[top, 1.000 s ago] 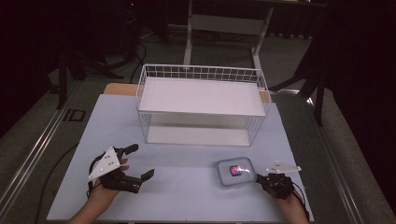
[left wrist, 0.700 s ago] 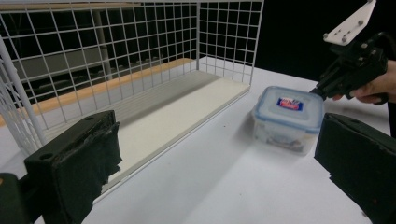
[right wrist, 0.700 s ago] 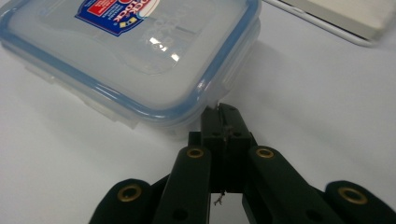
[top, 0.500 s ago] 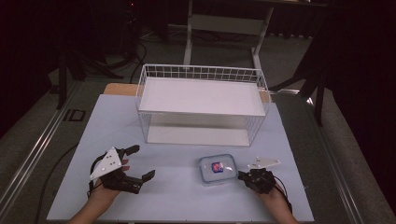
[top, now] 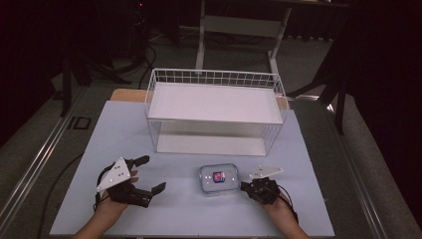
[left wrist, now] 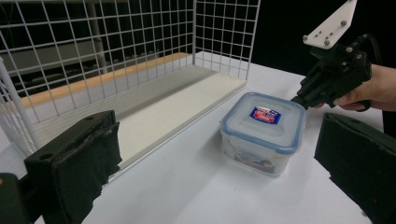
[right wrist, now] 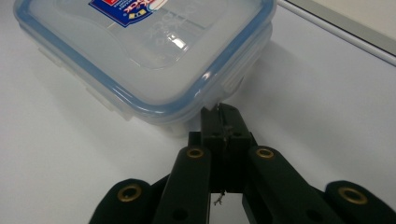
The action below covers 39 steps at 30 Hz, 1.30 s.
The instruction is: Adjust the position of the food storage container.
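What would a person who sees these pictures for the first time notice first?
Probably the clear plastic box with a blue-rimmed lid, alone on the white table near the front edge. The right gripper is shut, and its fingers press against the box's side. Behind them stands a large white wire basket, while the left gripper waits open at the front left.

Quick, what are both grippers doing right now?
Left gripper: open, holding nothing.
Right gripper: shut, fingers pressed against the plastic container.
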Motion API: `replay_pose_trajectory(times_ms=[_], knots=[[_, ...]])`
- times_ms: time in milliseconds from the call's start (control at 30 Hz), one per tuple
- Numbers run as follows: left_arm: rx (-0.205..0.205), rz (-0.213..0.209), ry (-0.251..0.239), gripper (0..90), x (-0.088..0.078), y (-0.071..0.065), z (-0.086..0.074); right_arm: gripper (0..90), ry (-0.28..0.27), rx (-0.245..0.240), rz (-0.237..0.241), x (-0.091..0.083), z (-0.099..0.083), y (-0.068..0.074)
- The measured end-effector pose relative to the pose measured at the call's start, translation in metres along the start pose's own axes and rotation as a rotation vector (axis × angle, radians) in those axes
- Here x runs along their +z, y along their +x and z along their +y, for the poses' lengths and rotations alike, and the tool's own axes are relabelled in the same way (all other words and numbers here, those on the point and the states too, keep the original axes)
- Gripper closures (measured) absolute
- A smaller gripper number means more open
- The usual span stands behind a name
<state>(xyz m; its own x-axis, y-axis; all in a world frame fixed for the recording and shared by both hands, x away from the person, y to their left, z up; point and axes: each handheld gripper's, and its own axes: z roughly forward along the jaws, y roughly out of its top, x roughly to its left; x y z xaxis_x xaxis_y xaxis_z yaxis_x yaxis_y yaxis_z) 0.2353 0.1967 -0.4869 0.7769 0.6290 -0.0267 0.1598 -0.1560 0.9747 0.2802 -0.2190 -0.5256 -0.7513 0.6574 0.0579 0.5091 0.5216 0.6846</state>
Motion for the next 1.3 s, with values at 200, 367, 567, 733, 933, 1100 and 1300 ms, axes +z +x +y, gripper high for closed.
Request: replay_pose_trajectory(times_ms=[200,367,567,733,933,1100,1300], knots=[[0.008,0.006,0.001,1.0,-0.001,-0.001,0.0,90.0,-0.016,-0.009,-0.015,-0.012,-0.002,0.003],[0.007,0.005,-0.001,1.0,-0.001,-0.001,0.001,90.0,-0.013,0.006,0.016,-0.013,-0.006,0.009],[0.008,-0.003,0.006,1.0,0.001,-0.002,0.0,90.0,-0.01,0.001,0.023,-0.008,-0.003,0.01],[0.01,-0.003,0.01,1.0,0.0,-0.001,-0.001,90.0,-0.009,-0.009,0.048,-0.002,0.004,0.014],[0.004,-0.006,0.016,1.0,0.001,-0.002,-0.001,90.0,0.0,-0.017,0.06,0.006,0.009,0.02],[0.005,-0.013,0.025,1.0,0.002,-0.003,-0.002,90.0,-0.003,-0.033,0.072,0.016,0.017,0.025],[0.001,-0.019,0.027,1.0,0.003,-0.003,-0.003,90.0,0.0,-0.055,0.081,0.026,0.024,0.03]])
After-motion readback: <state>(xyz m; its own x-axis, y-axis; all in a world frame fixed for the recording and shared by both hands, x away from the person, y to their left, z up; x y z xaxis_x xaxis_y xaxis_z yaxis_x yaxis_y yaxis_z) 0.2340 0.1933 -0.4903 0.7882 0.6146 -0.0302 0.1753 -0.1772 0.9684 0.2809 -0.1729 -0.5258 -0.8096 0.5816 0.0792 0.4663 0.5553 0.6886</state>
